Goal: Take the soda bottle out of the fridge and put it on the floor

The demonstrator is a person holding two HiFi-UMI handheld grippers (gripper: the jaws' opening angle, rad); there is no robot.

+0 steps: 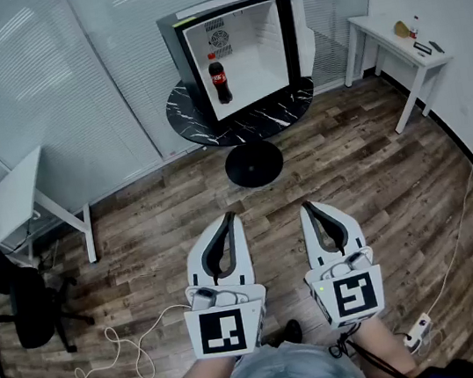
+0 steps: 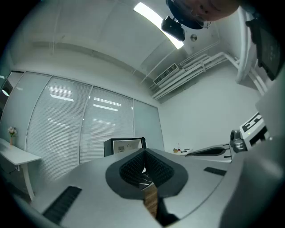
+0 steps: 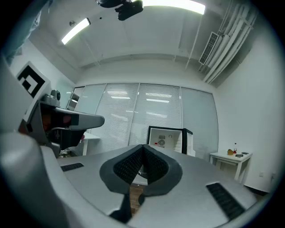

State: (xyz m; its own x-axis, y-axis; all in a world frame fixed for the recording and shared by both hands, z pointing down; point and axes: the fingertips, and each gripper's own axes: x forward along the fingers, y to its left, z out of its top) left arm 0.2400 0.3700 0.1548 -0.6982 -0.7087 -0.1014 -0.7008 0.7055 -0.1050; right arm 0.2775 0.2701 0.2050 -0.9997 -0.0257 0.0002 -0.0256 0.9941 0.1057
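A dark soda bottle [image 1: 220, 82] with a red cap and label stands upright inside a small white fridge [image 1: 237, 54], near its front left. The fridge door [image 1: 298, 30] hangs open to the right. The fridge sits on a round black marble table [image 1: 241, 119]. Both grippers are held low over the wooden floor, well short of the table. My left gripper [image 1: 229, 218] is shut with nothing between its tips. My right gripper [image 1: 307, 207] is shut and empty too. In the gripper views the fridge [image 2: 124, 147] [image 3: 167, 139] shows far ahead beyond the closed tips.
A white desk [image 1: 396, 47] with small items stands at the right wall. Another white table [image 1: 20, 200] and a black office chair [image 1: 19, 303] are at the left. Cables and plugs [image 1: 129, 352] lie on the floor by my feet. Glass walls with blinds stand behind the fridge.
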